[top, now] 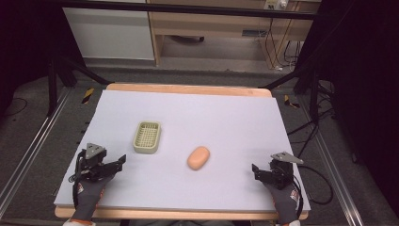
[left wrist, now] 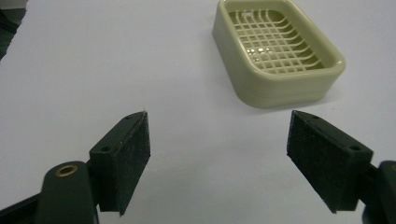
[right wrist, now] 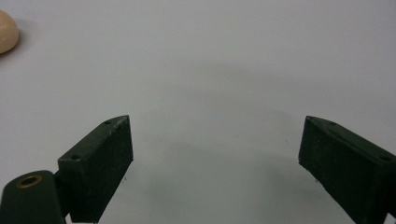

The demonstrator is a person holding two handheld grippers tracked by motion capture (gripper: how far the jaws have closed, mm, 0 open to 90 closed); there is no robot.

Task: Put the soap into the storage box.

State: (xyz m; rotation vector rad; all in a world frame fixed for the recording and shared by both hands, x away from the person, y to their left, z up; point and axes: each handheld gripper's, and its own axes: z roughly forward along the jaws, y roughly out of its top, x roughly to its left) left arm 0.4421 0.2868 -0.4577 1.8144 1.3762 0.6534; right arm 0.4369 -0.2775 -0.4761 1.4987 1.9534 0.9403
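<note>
A pale green soap dish (top: 147, 137) with a grid floor sits left of centre on the mat, empty. A peach oval soap bar (top: 198, 157) lies to its right, apart from it. My left gripper (top: 117, 165) rests near the mat's front left, open, with nothing between its jaws. In the left gripper view the left gripper (left wrist: 218, 135) points toward the soap dish (left wrist: 275, 51), which lies ahead and to the right. My right gripper (top: 258, 172) stands open at the front right. In the right gripper view the right gripper (right wrist: 215, 140) is over bare mat, with the soap bar (right wrist: 7, 30) at the top left edge.
A lavender mat (top: 226, 117) covers a wooden table (top: 188, 88). Black frame legs (top: 56, 75) and cables (top: 324, 188) stand on the floor around it. A wooden cabinet (top: 211, 23) is at the back.
</note>
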